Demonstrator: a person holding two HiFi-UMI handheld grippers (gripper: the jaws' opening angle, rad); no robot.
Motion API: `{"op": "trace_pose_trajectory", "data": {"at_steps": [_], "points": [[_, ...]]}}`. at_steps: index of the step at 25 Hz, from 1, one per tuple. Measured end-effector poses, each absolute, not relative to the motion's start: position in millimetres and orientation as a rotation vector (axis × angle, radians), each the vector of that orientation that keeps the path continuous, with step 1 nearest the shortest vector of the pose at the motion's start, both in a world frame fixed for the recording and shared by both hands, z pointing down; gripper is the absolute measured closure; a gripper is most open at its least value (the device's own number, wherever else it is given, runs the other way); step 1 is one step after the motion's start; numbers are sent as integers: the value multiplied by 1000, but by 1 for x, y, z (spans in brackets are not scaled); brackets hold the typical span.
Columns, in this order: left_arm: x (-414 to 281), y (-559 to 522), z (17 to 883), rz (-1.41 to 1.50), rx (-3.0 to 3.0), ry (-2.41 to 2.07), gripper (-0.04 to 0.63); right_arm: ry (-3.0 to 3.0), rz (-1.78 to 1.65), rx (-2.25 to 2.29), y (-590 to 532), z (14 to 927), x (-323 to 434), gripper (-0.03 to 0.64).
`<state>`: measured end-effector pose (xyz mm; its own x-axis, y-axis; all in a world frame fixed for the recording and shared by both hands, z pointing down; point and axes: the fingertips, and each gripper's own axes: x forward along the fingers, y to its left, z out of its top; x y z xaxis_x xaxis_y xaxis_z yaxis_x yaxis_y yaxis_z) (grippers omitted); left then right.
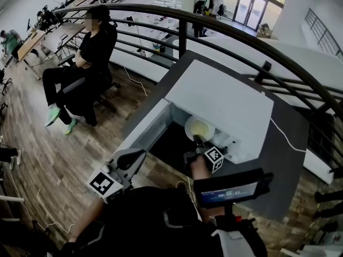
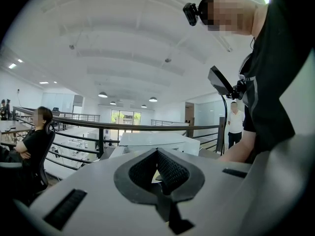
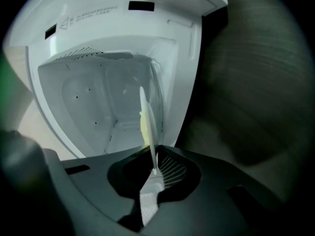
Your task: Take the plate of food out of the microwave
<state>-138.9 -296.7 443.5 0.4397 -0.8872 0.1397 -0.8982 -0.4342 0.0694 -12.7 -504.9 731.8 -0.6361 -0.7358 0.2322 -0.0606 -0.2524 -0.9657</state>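
The white microwave (image 1: 214, 98) stands on a dark grey table (image 1: 281, 162) with its door (image 1: 143, 130) swung open to the left. At its opening is a white plate (image 1: 199, 127) of pale yellow food. My right gripper (image 1: 199, 141) is shut on the plate's near rim. In the right gripper view the plate (image 3: 148, 124) shows edge-on, pinched at the rim by my right gripper (image 3: 155, 167), with the white cavity (image 3: 88, 97) behind it. My left gripper (image 1: 137, 156) hangs off the table's left side, away from the oven. In its own view the left gripper (image 2: 158, 170) is shut and holds nothing.
A curved black railing (image 1: 225, 28) runs behind the table. A person (image 1: 88, 52) sits on a chair to the far left on the wood floor. A white cable (image 1: 286, 138) trails from the microwave's right. A small screen (image 1: 230, 189) sits close under my view.
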Motion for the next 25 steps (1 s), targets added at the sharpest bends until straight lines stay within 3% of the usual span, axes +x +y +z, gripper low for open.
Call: {"op": "trace_pose_trajectory", "data": {"at_steps": [25], "points": [[-132,-296,448,-18,2584,-1465,591,1642,-1959,-733,-414,659,-20,597]]}}
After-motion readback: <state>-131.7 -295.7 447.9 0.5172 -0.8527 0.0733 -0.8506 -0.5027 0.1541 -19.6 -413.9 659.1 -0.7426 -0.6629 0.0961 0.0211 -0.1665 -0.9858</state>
